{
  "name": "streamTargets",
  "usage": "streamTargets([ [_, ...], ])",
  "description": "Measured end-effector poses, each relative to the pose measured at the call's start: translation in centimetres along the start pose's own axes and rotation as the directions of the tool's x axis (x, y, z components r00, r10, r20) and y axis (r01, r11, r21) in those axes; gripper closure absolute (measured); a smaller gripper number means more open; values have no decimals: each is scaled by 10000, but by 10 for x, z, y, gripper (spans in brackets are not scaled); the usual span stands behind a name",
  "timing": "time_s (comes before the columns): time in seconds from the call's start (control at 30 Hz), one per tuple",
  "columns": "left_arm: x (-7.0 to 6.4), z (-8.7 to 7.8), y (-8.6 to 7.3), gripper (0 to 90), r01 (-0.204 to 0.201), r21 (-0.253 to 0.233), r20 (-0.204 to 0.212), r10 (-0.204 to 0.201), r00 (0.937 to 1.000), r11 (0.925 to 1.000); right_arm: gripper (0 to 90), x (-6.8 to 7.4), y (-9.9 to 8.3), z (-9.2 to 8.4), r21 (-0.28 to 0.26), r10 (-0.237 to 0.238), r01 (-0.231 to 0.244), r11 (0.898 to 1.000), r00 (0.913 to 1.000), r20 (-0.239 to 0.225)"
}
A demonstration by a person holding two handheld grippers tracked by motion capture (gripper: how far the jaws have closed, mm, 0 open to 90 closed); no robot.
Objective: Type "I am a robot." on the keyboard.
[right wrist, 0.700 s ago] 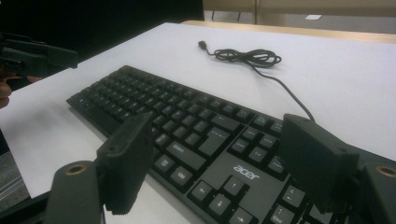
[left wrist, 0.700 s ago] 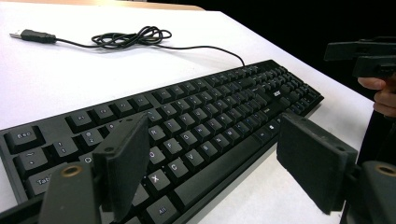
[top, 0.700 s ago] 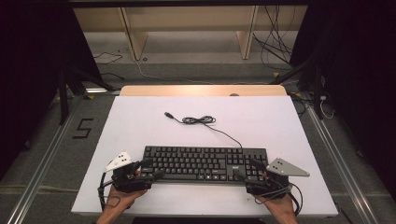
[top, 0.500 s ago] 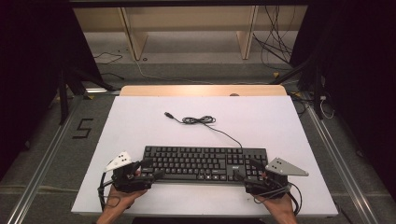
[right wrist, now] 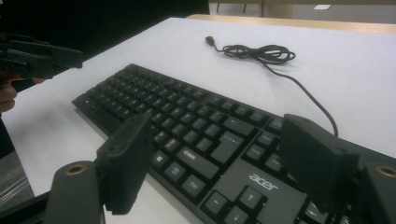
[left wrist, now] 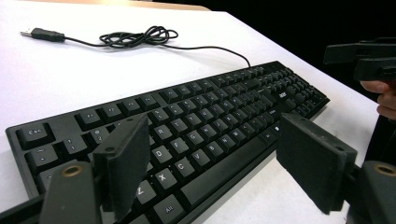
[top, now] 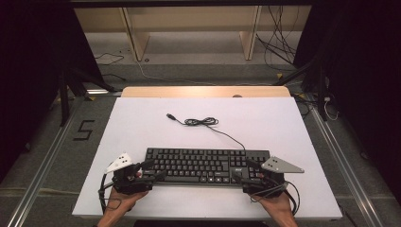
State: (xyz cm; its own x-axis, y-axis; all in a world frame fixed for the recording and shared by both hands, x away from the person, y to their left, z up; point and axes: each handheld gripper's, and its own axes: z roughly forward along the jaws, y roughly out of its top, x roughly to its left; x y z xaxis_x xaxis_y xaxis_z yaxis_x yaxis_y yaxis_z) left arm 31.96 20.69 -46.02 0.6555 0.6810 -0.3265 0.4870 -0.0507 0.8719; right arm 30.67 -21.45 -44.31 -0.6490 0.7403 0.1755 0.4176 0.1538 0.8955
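At the counter's near edge the person's two hands each hold a gripper at one end of the black keyboard (top: 206, 165). The left gripper (top: 153, 170) sits at the keyboard's left end, its jaws spread wide with the near left corner of the keys between them, and in the left gripper view neither pad presses on the casing. The right gripper (top: 239, 170) mirrors it at the right end, jaws just as wide, straddling the near right corner beside the arrow keys; the pads there stand clear of the plastic too. Nothing is held by either one.

Against the earlier high views, almost nothing has shifted: both grippers sit at the same ends and the keyboard lies in the same place, parallel to the near edge and slightly right of its middle. That suggests the two are lined up for a two-ended grasp that has not yet begun, so closing on both ends looks like the step to come.

Farther out, the keyboard's cable (top: 203, 122) runs from its back edge toward the counter's middle, loosely coiled, ending in a USB plug (top: 170, 116) lying free on the white surface.
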Motion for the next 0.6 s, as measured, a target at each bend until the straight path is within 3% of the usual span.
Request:
streamTargets([
  [0.6, 7, -1, 0, 302, 265, 162, -485, -257, 9985, 9995, 322, 21, 19, 45, 911, -276, 348, 9952, 9965, -790],
])
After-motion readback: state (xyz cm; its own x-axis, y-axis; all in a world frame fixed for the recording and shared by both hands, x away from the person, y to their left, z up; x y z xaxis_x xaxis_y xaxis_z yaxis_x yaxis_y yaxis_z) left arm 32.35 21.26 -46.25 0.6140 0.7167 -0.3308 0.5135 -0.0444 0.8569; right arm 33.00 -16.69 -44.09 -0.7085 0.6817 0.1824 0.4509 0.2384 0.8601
